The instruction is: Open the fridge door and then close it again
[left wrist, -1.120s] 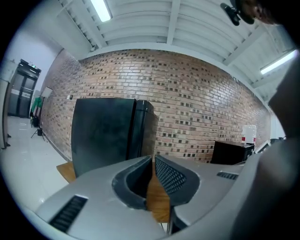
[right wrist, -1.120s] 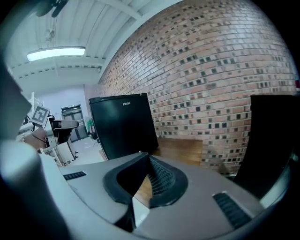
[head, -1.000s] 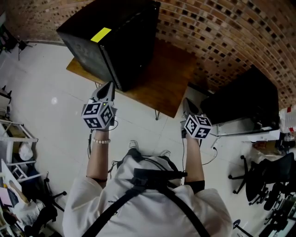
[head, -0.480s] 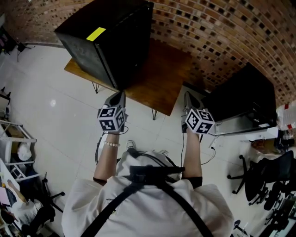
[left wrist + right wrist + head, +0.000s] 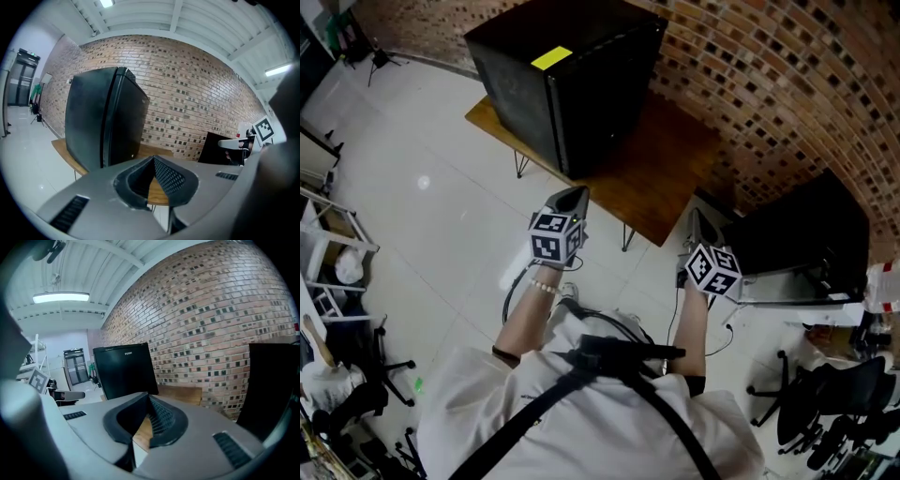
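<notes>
From overhead alone, fridge [image 5: 520, 98] shows yellow label [image 5: 551, 58].

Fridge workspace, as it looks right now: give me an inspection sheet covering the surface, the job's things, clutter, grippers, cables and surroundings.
Surface: low wooden table on thin metal legs, bare beside the fridge.
Job's things: black mini fridge, door closed, yellow sticker on top.
Clutter: nothing seen on the table; shelf rack and office chairs on the floor.
Grippers: left gripper and right gripper, tongs shut and empty, short of the fridge.
Cables: one cable loops below the left wrist.
Surroundings: brick wall, white tiled floor, black cabinet right of the table.
</notes>
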`<state>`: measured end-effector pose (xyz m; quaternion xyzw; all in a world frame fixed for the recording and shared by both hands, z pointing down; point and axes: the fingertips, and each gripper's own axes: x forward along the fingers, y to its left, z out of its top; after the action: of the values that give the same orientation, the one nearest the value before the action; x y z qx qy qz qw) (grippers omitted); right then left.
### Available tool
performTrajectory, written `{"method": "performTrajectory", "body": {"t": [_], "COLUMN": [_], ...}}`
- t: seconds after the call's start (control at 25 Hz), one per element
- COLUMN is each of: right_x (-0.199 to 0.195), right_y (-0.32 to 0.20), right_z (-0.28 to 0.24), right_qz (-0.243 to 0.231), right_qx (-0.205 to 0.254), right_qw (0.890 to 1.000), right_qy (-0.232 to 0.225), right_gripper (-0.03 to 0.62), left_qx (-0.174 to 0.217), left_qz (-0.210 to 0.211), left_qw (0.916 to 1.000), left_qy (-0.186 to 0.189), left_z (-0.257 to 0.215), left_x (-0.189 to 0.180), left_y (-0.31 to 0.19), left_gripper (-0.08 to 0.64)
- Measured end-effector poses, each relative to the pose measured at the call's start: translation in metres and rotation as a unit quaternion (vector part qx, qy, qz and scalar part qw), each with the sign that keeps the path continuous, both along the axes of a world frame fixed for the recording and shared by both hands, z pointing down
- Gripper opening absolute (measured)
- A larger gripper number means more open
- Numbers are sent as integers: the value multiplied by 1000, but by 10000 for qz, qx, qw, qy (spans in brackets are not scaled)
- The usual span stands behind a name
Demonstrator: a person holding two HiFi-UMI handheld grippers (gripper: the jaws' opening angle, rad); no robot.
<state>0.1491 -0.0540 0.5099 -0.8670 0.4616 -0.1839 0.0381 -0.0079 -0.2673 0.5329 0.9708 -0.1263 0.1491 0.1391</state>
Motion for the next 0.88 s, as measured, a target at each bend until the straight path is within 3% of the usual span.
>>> {"method": "performTrajectory", "body": {"t": [0.24,0.48,0.6,0.72,0.88], "right_x": [11,31,35,30,15], "right_y": [-2,-15,-20,-17,2], "right_z": [-28,-104,-136,-116,-33], "right_qz": [-137,-576,-660,-593,-435], "right_qx": [51,30,159,226,-39], "right_qw": [9995,9917,9875,9912,9983], "right_qy": [295,1152,1421,1162,398], "right_gripper": [6,8,8,8,8], "left_qx": [27,-170,-207,177,795], "left_qz": [-28,-203,-352,-493,-518], "left_qw": [10000,9996,9992,9980,9914], "left_qy": [41,-135,-24,355,901], "left_z": [-2,24,18,-31,-118], "left_x": [-6,-30,-42,-43,-43], "left_y": [-4,-6,-16,-40,-70], "left_gripper": [0,0,0,0,2]}}
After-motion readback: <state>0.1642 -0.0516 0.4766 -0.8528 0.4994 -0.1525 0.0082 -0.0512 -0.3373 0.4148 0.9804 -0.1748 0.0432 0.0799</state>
